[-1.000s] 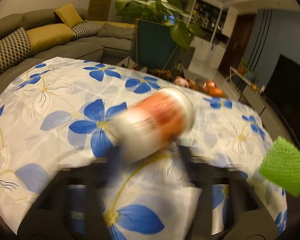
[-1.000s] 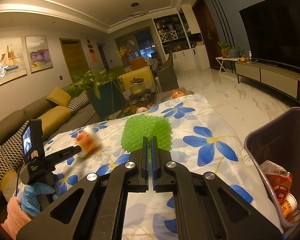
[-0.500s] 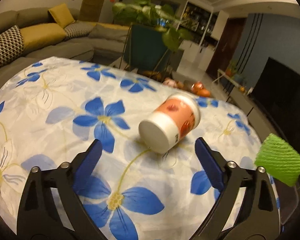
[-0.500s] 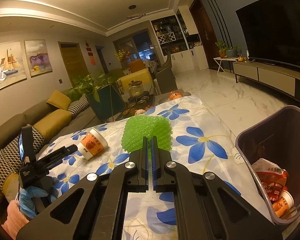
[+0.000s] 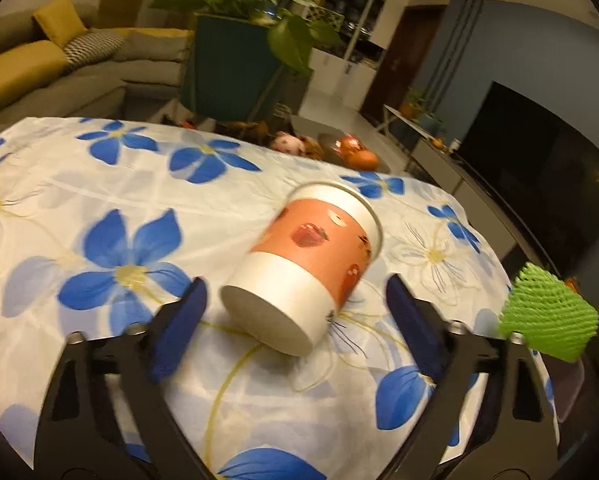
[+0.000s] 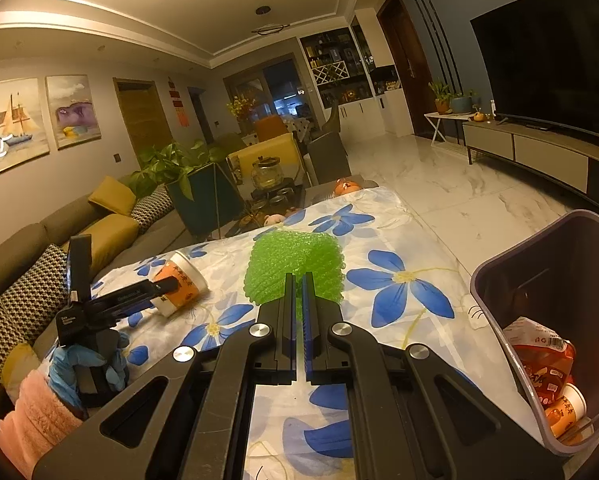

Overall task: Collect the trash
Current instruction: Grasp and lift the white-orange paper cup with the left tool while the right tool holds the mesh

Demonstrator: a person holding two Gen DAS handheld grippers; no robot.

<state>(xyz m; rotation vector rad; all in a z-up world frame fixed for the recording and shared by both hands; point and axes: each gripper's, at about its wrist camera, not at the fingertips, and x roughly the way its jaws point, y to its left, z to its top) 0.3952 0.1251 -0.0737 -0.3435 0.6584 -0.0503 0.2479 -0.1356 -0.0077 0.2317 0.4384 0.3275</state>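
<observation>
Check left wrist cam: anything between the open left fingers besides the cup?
Only the paper cup, lying on its side with its base toward the camera, on the floral tablecloth. The left gripper brackets it; neither finger visibly touches.

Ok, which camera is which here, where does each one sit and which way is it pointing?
Left wrist: sits on the left gripper, looking along its open fingers at the paper cup lying on the floral tablecloth; only the fingers show.
Right wrist: sits on the right gripper, shut on the green foam net, facing down the room with the bin at right; the person's gloved hand shows.
Shared: cup, net and tablecloth appear in both.
</observation>
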